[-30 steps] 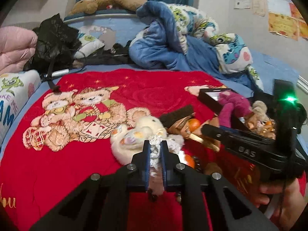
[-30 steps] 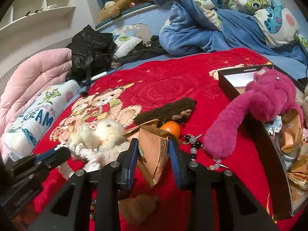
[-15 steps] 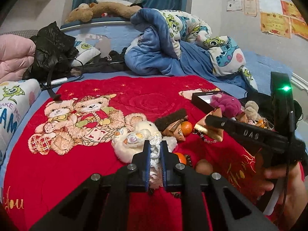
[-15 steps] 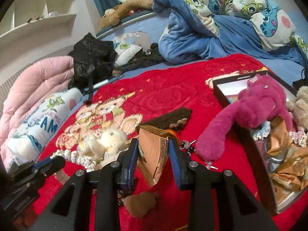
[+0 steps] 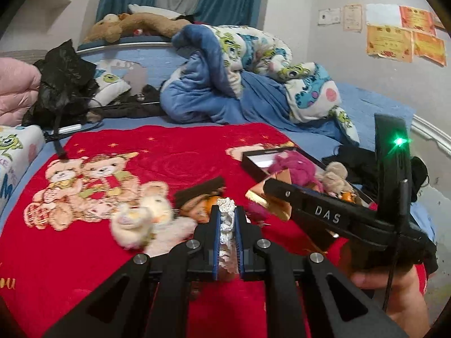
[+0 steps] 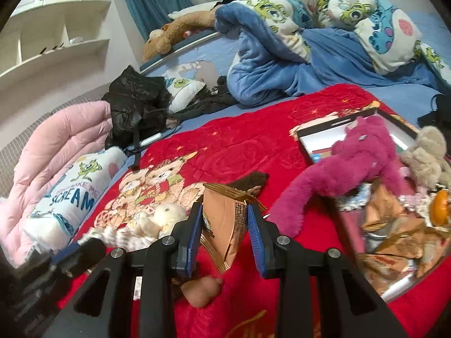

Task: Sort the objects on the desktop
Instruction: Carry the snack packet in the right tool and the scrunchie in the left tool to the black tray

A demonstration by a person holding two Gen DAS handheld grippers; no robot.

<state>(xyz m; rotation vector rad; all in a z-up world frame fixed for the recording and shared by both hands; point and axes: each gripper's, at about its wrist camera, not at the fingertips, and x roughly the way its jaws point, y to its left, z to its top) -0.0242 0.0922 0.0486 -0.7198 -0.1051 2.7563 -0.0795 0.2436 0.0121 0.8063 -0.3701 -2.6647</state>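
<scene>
My left gripper (image 5: 225, 211) is shut on a strip of white lace (image 5: 226, 225), held above the red blanket (image 5: 174, 152). A cream plush toy (image 5: 141, 219) hangs blurred just left of it; whether the lace belongs to it I cannot tell. In the right wrist view my right gripper (image 6: 225, 211) is shut on an orange-brown snack packet (image 6: 225, 225), lifted off the blanket. At the right lies a black box (image 6: 338, 119) holding a pink plush (image 6: 360, 163), a beige plush (image 6: 425, 152), an orange (image 6: 441, 208) and more packets. The left wrist view shows the right gripper (image 5: 270, 187) near that box (image 5: 253, 160).
A dark brown furry thing (image 6: 251, 183) and a small brown lump (image 6: 201, 290) lie on the blanket below the grippers. A heap of blue bedding (image 6: 282, 64) fills the back. At the left are a black bag (image 6: 135, 107), a pink quilt (image 6: 56, 140) and a printed pillow (image 6: 76, 186).
Both grippers have risen and drawn back from the blanket. The lace and the cream plush went up with the left one. The right one carried its packet toward the black box.
</scene>
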